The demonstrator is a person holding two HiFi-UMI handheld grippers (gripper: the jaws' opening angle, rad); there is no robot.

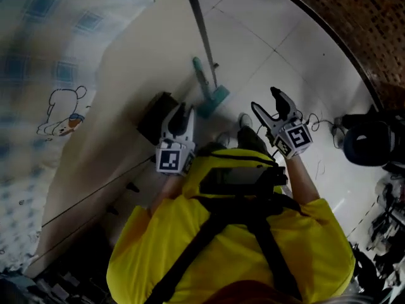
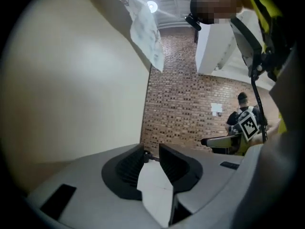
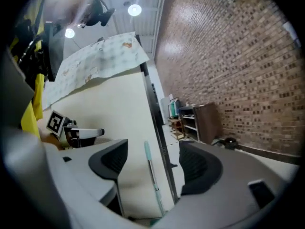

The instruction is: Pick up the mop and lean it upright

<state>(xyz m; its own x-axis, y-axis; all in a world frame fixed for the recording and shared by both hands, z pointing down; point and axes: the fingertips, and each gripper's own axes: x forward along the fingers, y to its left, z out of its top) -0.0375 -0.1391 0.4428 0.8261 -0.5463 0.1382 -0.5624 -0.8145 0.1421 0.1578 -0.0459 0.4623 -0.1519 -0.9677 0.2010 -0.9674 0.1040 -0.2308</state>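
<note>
— Where is the mop (image 1: 212,100) sitting right now?

— It is leaning upright against the cream wall (image 1: 139,62), just beside a dark post (image 1: 199,24). Its teal head is resting low where the wall is meeting the white floor (image 1: 266,37).

— And the right gripper (image 1: 266,101)?

— It is pointing at the mop. In the right gripper view the fingers (image 3: 112,159) are standing wide apart, and the teal handle is showing in the gap between them. It is lying beyond the tips and is touching neither pad.

— So nothing is being clamped there?

— Nothing. The pads are pressing on no part of it.

— What is the left gripper (image 1: 183,111) doing?

— It is hovering near the mop head, on the wall side. Its fingers (image 2: 126,168) are standing a little apart, with only floor and a brick wall (image 2: 186,104) showing through the gap. The mop is not appearing in the left gripper view.

— Are the two grippers touching?

— No, they are staying apart, one on either side of the person in yellow (image 1: 234,246).
</note>
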